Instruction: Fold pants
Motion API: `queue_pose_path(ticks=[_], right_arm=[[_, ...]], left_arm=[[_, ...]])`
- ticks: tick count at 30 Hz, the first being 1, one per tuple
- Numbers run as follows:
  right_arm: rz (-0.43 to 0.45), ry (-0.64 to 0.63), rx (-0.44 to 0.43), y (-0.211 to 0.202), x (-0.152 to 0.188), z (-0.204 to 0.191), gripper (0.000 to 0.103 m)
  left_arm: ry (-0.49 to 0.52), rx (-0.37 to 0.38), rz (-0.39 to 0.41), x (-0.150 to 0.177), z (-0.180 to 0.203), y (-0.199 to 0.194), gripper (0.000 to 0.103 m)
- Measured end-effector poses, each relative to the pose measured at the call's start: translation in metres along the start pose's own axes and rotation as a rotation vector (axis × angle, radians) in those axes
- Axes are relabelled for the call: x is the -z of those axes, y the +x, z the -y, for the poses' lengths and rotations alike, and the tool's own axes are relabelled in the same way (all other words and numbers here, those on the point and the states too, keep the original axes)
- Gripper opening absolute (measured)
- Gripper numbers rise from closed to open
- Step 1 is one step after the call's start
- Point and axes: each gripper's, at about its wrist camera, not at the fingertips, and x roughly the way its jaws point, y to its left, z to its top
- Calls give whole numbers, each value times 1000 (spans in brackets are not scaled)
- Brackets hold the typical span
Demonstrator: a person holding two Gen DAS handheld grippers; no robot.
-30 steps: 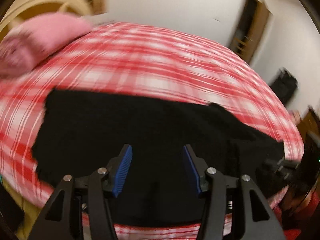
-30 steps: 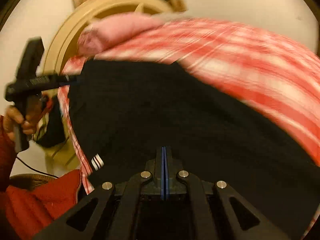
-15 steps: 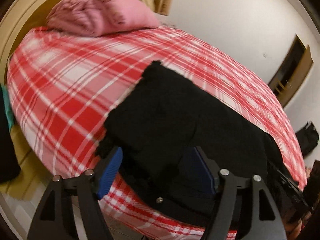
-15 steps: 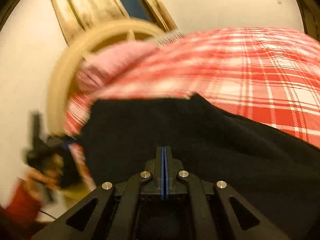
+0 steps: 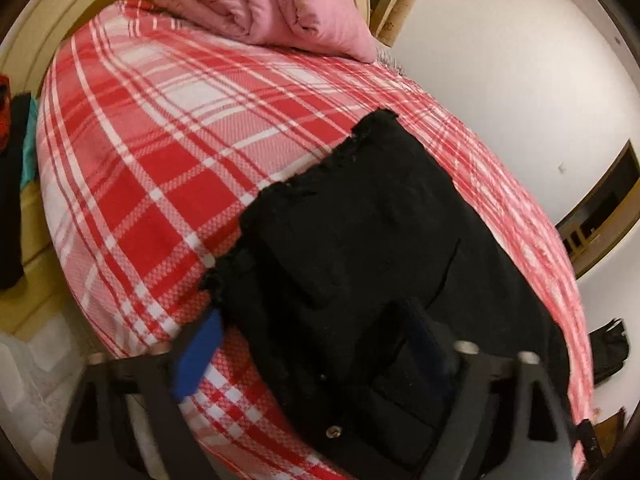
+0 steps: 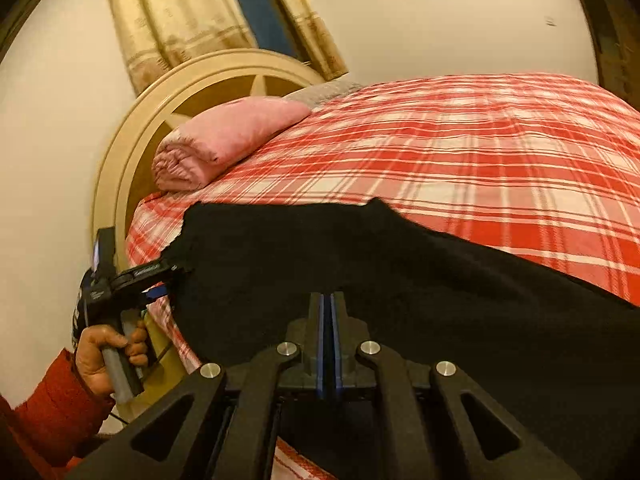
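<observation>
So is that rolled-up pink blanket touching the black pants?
Apart. The left wrist view shows a wide stretch of bare plaid bedspread between the pink blanket and the black pants.

A folded pink blanket (image 5: pixel 264 4) lies on the red plaid bedspread (image 5: pixel 160 152), against the cream headboard (image 6: pixel 132 136).
</observation>
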Motion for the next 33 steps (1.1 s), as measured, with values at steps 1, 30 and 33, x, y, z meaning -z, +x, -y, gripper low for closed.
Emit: queue_pose_path(ticks=[1, 30, 33], right_arm=[[9, 13, 11, -3, -1, 4, 4], [199, 432, 520, -211, 64, 187, 4], [183, 435, 505, -206, 66, 189, 4]], left_arm=[[1, 4, 5, -2, -1, -1, 56], [1186, 765, -180, 219, 330, -93, 26], [1280, 709, -221, 239, 328, -85, 30]])
